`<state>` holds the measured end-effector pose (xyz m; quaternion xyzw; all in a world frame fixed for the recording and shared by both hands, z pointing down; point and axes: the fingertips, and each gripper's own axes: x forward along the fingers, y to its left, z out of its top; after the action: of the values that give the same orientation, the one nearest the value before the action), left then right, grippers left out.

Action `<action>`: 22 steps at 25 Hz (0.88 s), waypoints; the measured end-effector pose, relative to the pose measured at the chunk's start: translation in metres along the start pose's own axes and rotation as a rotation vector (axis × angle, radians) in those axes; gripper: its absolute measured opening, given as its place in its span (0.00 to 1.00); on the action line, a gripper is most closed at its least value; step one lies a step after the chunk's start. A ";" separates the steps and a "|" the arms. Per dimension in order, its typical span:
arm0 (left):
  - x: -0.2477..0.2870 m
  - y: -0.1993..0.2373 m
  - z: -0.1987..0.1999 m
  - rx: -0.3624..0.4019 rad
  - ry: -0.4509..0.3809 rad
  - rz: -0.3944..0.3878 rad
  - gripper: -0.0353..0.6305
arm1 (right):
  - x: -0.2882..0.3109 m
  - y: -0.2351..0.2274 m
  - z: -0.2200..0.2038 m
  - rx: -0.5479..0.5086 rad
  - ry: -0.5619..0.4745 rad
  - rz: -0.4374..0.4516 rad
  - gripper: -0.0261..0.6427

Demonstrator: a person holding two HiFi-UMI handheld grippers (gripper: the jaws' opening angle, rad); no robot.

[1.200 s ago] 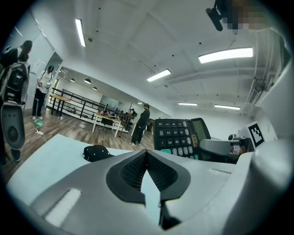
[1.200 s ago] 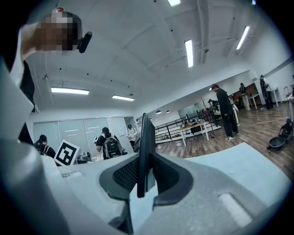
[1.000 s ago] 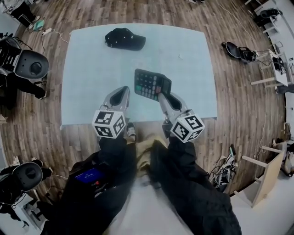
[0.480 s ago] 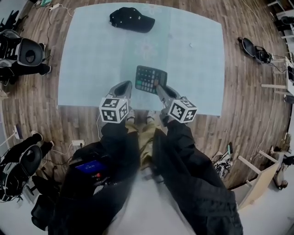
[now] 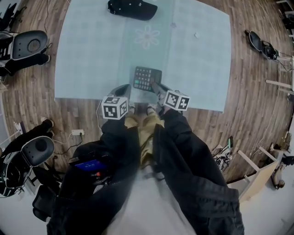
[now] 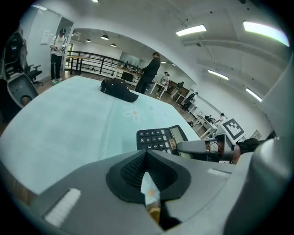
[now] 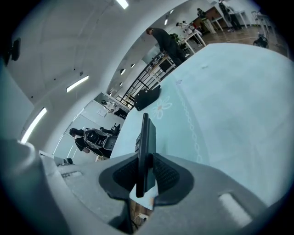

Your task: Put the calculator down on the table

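One wide desk (image 5: 92, 55), covered in a pale blue-green cloth, fills the upper part of the head view, with wooden floor (image 5: 248, 92) around it. A faint white flower pattern (image 5: 147, 36) is printed at the middle of the desk. A black cap (image 5: 132, 8) lies near the far edge, a little left of the middle. A dark calculator (image 5: 147, 78) with rows of keys sits over the desk close to the near edge, about halfway along it, its keys facing up and its display end towards the person. Whether its underside touches the cloth cannot be told. The right claw (image 5: 155, 85) reaches in over the near edge and is clenched on the calculator's near end; in the right gripper view the thin body of the calculator runs edge-on between the two ribbed pads, which press on both its faces. The left claw (image 5: 124, 88) hangs just beside it to the left, also at the near edge, apart from the calculator; its pads are closed against each other with nothing between them.
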<state>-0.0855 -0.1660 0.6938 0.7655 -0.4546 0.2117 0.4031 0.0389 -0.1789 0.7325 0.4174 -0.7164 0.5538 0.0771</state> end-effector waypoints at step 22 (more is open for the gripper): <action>0.004 0.010 -0.035 -0.028 0.078 0.004 0.05 | 0.024 -0.061 -0.041 0.116 0.072 -0.071 0.15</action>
<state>-0.0905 -0.1424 0.7208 0.7500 -0.4431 0.2357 0.4309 0.0511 -0.1586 0.8057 0.4260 -0.6646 0.6060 0.0980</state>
